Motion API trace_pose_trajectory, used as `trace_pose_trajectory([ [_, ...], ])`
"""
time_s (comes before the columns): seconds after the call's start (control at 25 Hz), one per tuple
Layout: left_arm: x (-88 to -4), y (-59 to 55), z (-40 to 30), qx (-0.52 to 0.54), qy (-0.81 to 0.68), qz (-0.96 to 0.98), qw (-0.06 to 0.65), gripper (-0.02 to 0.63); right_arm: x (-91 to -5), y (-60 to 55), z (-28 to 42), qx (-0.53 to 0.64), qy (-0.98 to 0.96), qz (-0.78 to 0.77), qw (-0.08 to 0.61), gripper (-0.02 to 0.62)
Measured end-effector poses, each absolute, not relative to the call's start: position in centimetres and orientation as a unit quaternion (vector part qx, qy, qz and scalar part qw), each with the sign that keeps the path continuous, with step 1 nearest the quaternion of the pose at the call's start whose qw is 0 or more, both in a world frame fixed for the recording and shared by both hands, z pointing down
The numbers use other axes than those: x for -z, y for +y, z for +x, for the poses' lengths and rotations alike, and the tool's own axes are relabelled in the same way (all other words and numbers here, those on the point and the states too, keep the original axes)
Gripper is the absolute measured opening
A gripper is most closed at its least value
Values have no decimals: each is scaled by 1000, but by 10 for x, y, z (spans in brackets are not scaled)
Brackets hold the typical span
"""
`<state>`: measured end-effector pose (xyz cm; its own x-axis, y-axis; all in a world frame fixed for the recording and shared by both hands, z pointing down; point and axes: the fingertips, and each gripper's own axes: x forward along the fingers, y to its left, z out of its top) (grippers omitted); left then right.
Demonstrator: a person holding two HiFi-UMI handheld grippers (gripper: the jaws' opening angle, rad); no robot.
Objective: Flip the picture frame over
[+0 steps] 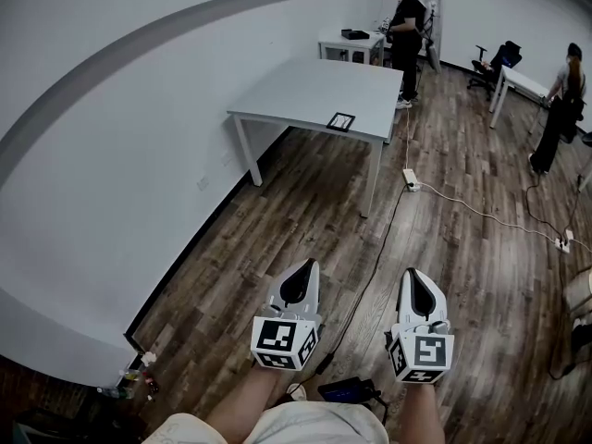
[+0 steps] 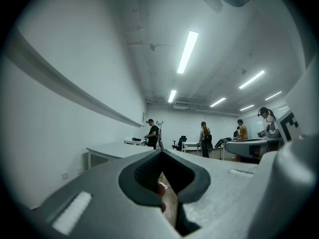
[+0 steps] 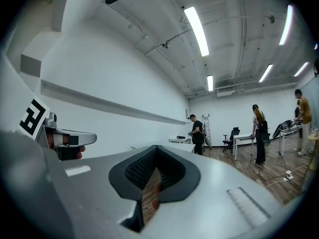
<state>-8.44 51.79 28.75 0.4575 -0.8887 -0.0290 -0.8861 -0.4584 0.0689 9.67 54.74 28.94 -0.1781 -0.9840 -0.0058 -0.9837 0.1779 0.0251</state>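
Note:
A small dark picture frame (image 1: 341,120) lies flat near the front edge of the grey table (image 1: 314,86), far ahead across the wooden floor. Both grippers are held low, close to my body and well short of the table. My left gripper (image 1: 299,283) is shut with nothing in it; in the left gripper view its jaws (image 2: 162,172) meet over the floor, and the table (image 2: 113,150) shows far off. My right gripper (image 1: 419,290) is also shut and empty, and in the right gripper view (image 3: 155,166) it points toward the room's far end.
A white wall runs along the left. A power strip (image 1: 411,179) and cables trail over the floor right of the table. A person (image 1: 405,35) stands at a second table (image 1: 351,43); another person (image 1: 562,100) stands by a desk (image 1: 523,81). Bottles (image 1: 139,377) sit by the wall.

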Motion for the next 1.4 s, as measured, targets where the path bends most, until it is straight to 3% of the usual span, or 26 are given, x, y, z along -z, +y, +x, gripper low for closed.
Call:
trace_pose_trajectory([
  [0.4,-289,507,-27,24,-534,845,19,0,-298,535,146,3,-787,617,9,25],
  [0.84,-291,460,-9,22,-531,847,21,0,-307,491,163,-3,-788,616,13,25],
  [1.4,-293,322,-36,32,-515,856,26,0,-308,351,125,-2,-784,619,34,25],
])
